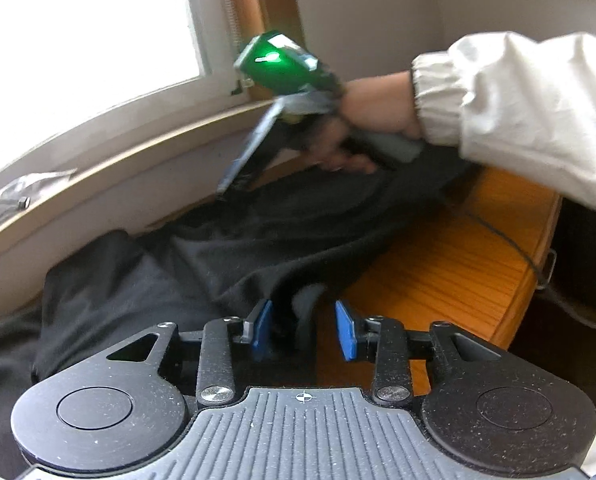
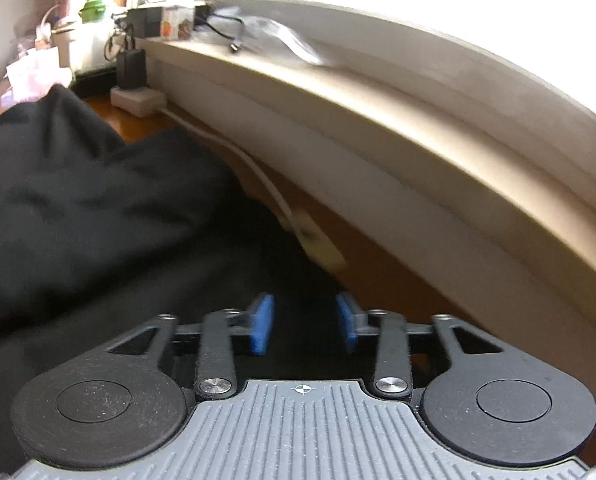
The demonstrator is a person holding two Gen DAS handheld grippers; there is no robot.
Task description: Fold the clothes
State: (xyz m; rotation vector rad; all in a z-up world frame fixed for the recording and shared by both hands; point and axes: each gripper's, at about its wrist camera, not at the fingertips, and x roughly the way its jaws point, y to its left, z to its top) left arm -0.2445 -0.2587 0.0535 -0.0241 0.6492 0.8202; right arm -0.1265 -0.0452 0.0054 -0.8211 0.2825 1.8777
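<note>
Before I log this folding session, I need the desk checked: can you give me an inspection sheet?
Surface: wooden desk, partly bare.
Job's things: black garment, rumpled.
Clutter: boxes and containers at the sill's far end.
Grippers: left claw open, a cloth fold between its pads; right claw open over the garment.
Cables: white cable along the wall; thin dark cable across the desk.
Surroundings: bright window, sill.

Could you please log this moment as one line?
task: fold clothes | left gripper: open, cloth fold between pads | right gripper: open over cloth | table
</note>
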